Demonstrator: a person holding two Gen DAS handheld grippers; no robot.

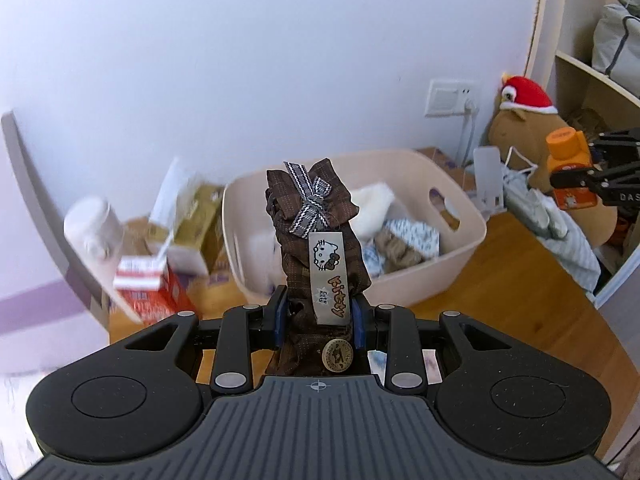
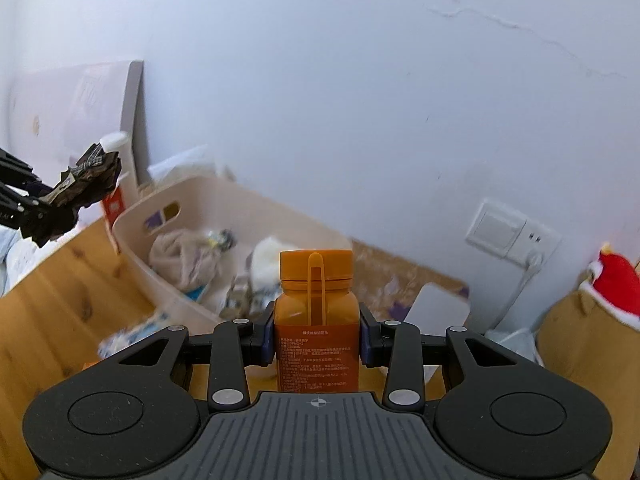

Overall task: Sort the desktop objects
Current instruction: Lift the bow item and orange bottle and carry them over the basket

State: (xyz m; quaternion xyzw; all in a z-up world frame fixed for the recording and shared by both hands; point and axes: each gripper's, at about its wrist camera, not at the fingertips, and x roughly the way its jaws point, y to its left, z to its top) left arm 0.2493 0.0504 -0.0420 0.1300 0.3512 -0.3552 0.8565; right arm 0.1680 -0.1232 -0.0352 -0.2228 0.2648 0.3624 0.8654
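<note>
While the left gripper (image 1: 319, 314) pinches a brown fabric pouch (image 1: 318, 240) at frame centre, the right gripper (image 2: 317, 334) clamps an orange bottle (image 2: 316, 320); bare wall fills everything above the beige basket (image 1: 460, 216).

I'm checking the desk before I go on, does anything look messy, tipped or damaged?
Nothing looks spilled or broken. The bin holds a loose jumble of cloth. Boxes left of it lean in an untidy pile. The left gripper holds the brown pouch, the right gripper the orange bottle, upright and capped.
</note>
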